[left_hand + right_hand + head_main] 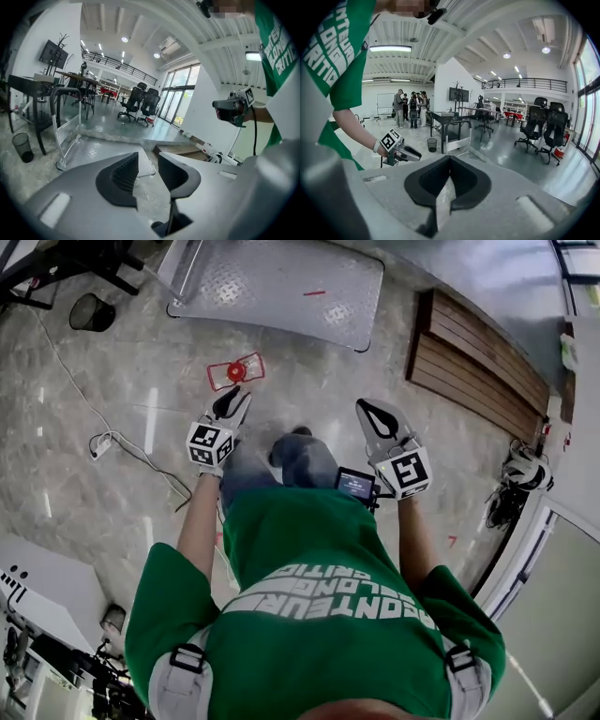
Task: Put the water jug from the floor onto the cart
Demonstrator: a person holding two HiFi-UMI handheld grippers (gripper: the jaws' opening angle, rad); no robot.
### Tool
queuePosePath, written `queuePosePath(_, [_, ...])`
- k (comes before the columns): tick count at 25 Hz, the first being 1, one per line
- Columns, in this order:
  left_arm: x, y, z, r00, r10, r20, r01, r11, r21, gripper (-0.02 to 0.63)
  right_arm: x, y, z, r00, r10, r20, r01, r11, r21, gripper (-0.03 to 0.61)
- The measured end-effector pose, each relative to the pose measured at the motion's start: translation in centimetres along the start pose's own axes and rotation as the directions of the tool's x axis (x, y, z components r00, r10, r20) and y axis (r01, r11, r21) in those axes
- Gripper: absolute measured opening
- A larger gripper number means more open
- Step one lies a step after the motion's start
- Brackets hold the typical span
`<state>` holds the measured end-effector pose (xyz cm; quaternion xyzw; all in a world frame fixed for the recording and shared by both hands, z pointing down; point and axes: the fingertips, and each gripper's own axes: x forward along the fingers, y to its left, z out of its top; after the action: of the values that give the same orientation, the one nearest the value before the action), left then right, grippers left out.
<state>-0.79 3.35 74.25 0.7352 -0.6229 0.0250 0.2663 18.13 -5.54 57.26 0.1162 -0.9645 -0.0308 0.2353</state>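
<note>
The water jug stands on the marble floor, seen from above as a clear body with a red cap. My left gripper hangs just short of it and above it, jaws apart with nothing between them. The jug does not show in the left gripper view. My right gripper is off to the jug's right, tips together and holding nothing. The cart, a flat metal platform with a push handle at its left end, lies beyond the jug.
A black waste bin stands left of the cart by a dark desk frame. A cable with a plug block trails over the floor on the left. A wooden step lies at the right. Several people stand far off.
</note>
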Motion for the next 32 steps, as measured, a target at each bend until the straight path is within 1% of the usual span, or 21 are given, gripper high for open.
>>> queuePosePath(2, [0.7, 1.2, -2.4, 0.999, 0.019, -0.041, -0.02, 1.0, -0.016, 0.143, 0.2, 0.6, -0.5, 1.0, 0.016, -0.023, -0.015, 1.0, 0.006, -0.008])
queuePosePath(5, [1.9, 3.6, -5.2, 0.995, 0.058, -0.081, -0.06, 0.998, -0.017, 0.174, 0.3, 1.3, -1.5, 0.999, 0.026, -0.048, -0.024, 0.999, 0.047, -0.007])
queuePosePath(10, [4.1, 7.5, -9.2, 0.982, 0.143, -0.125, -0.141, 0.99, 0.018, 0.229, -0.3, 1.7, -2.7, 0.996, 0.045, -0.079, -0.037, 0.994, 0.1, -0.008])
queuePosePath(15, [7.0, 11.3, -13.3, 0.963, 0.206, -0.175, -0.2, 0.978, 0.055, 0.264, -0.8, 2.3, -3.7, 0.992, 0.056, -0.114, -0.043, 0.992, 0.115, -0.008])
queuePosePath(19, [9.0, 13.8, -16.5, 0.947, 0.227, -0.226, -0.215, 0.974, 0.078, 0.284, -0.7, 2.8, -4.7, 0.988, 0.071, -0.136, -0.05, 0.987, 0.154, -0.008])
queuePosePath(22, [10.5, 15.1, -18.7, 0.938, 0.228, -0.259, -0.213, 0.973, 0.087, 0.3, 0.0, 3.3, -5.9, 0.985, 0.087, -0.151, -0.058, 0.981, 0.183, -0.008])
queuePosePath(26, [11.3, 17.1, -21.3, 0.918, 0.252, -0.305, -0.225, 0.967, 0.119, 0.313, 3.1, 4.4, -6.9, 0.985, 0.104, -0.137, -0.08, 0.982, 0.173, -0.008])
queuePosePath(28, [11.9, 17.6, -22.4, 0.909, 0.257, -0.329, -0.228, 0.966, 0.125, 0.327, 5.5, 5.4, -6.6, 0.986, 0.129, -0.109, -0.112, 0.982, 0.152, -0.008])
queuePosePath(30, [12.6, 17.9, -23.3, 0.901, 0.258, -0.347, -0.227, 0.965, 0.129, 0.342, 8.1, 7.0, -6.1, 0.981, 0.179, -0.079, -0.166, 0.975, 0.148, -0.008])
queuePosePath(32, [13.4, 18.1, -24.2, 0.899, 0.248, -0.361, -0.214, 0.968, 0.131, 0.345, 10.5, 8.6, -6.8, 0.968, 0.233, -0.09, -0.218, 0.965, 0.148, -0.007])
